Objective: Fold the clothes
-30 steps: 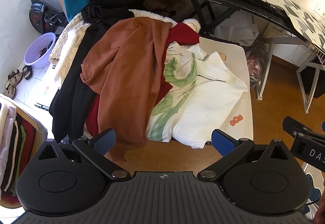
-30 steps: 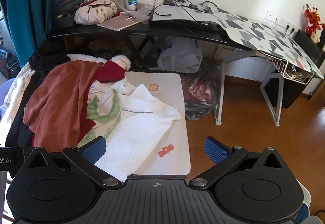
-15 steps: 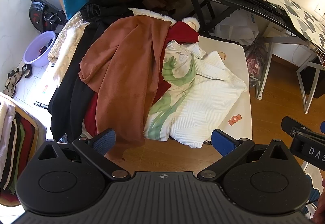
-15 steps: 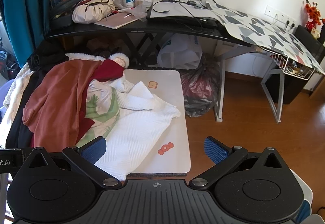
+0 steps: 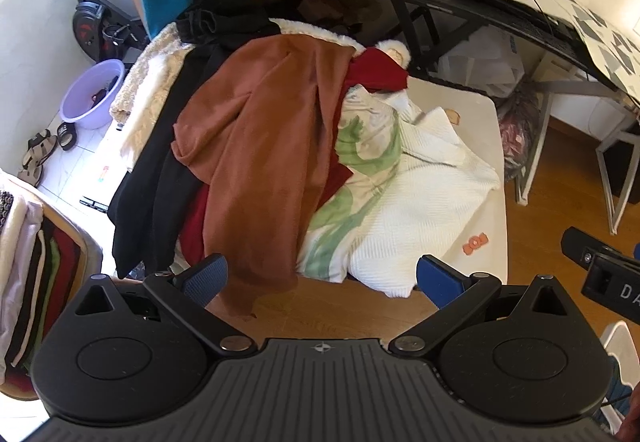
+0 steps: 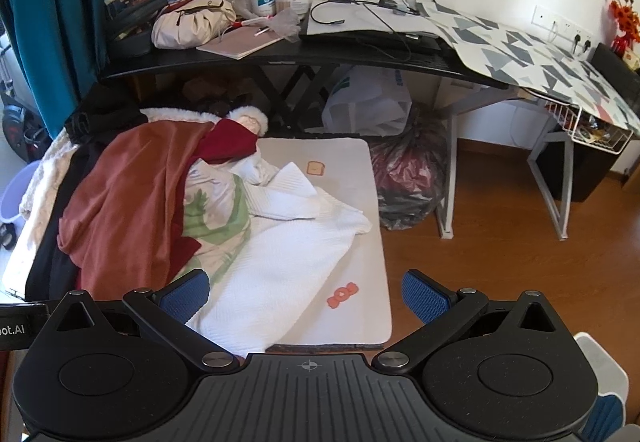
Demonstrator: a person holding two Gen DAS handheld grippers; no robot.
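Left wrist view: my left gripper hangs over the near edge of the pile, blue fingers spread wide, nothing between them. Rust coat lies at 12 o'clock, draped over a black garment at 10 and a dark red one further up. White knit at 1 o'clock, overlapping a green-print cloth; both rest on the pale table. Right wrist view: my right gripper is likewise spread and empty, the white knit at 11 o'clock, table edge at 12. Black desk stands beyond.
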